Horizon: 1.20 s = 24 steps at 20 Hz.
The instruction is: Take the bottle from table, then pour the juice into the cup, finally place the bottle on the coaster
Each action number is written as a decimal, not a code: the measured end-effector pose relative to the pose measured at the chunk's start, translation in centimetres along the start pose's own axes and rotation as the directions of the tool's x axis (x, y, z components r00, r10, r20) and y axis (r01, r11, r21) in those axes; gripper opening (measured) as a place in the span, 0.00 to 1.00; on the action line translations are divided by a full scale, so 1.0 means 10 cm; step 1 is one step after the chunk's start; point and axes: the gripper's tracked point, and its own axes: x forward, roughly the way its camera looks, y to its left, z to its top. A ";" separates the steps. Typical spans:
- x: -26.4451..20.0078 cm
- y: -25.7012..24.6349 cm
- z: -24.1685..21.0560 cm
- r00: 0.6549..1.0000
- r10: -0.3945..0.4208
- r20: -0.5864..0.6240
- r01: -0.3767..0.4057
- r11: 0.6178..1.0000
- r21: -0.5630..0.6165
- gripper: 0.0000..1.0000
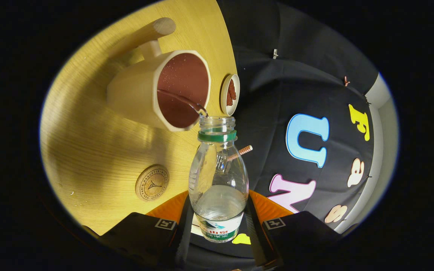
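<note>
Holding a clear plastic bottle (219,180) between the 2 fingers of the gripper (219,226), both fingers clamped on the lower body of the bottle, 1 on each side. Bottle standing out forward from the fingers, its long axis running along them, open mouth with the green ring pointing away and toward the cup (160,90).

Pouring now: a thin stream of liquid leaving the bottle mouth and arcing into the cup, just past the near part of the cup rim. Cup being cream outside and dark reddish inside, with a thick wooden handle on the far side from the bottle. Cup mouth facing the bottle mouth, nearly touching it in this view. Some clear liquid remaining in the lower part of the bottle, so pouring judged as not finished.

Round wooden coaster (152,183) lying on the yellow wooden table (89,150), nearer to the fingers than the cup, beside the bottle body on the same side as the cup. Small dish (230,94) with something reddish sitting just beyond the cup.

For the coming move, probably bringing the bottle upright, then carrying it back from the cup toward the coaster.
</note>
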 end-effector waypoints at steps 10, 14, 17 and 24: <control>0.02 -0.08 0.06 1.000 -0.014 0.025 0.016 0.997 -0.078 0.69; 0.04 -0.11 0.06 0.999 -0.020 0.036 0.024 0.994 -0.108 0.69; 0.06 -0.12 0.06 0.999 -0.027 0.043 0.033 0.992 -0.125 0.69; 0.09 -0.17 0.10 0.996 -0.042 0.075 0.054 0.983 -0.177 0.69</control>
